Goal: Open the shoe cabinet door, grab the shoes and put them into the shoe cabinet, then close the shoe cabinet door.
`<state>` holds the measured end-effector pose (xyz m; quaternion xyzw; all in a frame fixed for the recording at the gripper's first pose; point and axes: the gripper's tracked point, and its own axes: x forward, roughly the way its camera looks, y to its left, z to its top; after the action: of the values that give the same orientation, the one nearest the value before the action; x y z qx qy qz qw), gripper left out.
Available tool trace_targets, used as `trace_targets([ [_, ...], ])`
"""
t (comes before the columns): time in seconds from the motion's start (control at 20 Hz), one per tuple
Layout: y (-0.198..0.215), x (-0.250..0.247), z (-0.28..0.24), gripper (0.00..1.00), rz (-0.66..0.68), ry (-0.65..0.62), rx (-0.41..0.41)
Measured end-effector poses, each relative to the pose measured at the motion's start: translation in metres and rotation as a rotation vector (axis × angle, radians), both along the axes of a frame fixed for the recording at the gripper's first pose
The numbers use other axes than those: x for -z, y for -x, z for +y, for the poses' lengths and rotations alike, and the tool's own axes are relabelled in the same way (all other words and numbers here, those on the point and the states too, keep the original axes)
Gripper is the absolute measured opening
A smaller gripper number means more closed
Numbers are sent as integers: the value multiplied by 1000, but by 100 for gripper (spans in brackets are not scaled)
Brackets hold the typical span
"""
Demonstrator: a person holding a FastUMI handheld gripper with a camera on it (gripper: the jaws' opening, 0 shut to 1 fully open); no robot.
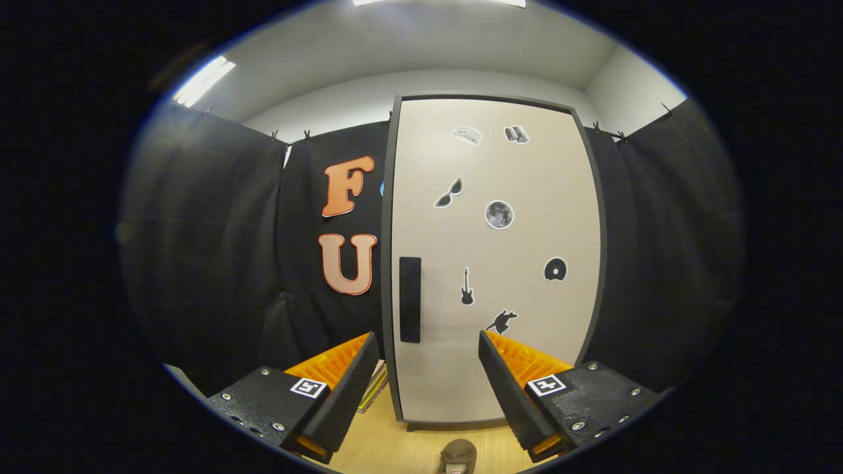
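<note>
1. Where the booth's black cloth wall hangs as a backdrop on both sides, it is the largest surface; it passes behind the shoe cabinet and is clipped up along its top edge, with a pale wall and ceiling above.
2. Shoe cabinet: stands upright straight ahead of the gripper, beyond the fingers. Its pale door is closed and sits flush inside a dark frame. Small dark stickers are scattered over the door face.
3. Wooden floor: a bare light strip runs from the cabinet's foot back to between the fingers. This is the open room in front of the door.
4. Gripper: fingers spread wide apart, holding nothing. The gap between them frames the lower left part of the door.
5. Door handle: a dark vertical bar near the door's left edge, just above and ahead of the left finger, with nothing in front of it.
6. Flat yellowish items: stacked on the floor just left of the cabinet, partly hidden behind the left finger; what they are cannot be told.
7. Small brownish rounded object: lies on the floor between the fingers, near the camera; whether it is a shoe cannot be told.
</note>
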<state>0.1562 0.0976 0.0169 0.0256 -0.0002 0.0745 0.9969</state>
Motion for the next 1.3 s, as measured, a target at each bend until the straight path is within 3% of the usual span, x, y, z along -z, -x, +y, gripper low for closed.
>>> trace_targets([
  [0.55, -103, 6, 44, 95, 9, -16, -23],
  [0.8, -132, 14, 43, 92, 23, -8, 18],
  [0.9, -139, 19, 41, 86, 40, -7, 40],
  [1.05, -141, 20, 43, 52, 38, -5, 43],
  [1.15, -140, 20, 44, 37, 49, 0, 56],
  [1.3, -136, 21, 45, 33, 66, -7, 52],
])
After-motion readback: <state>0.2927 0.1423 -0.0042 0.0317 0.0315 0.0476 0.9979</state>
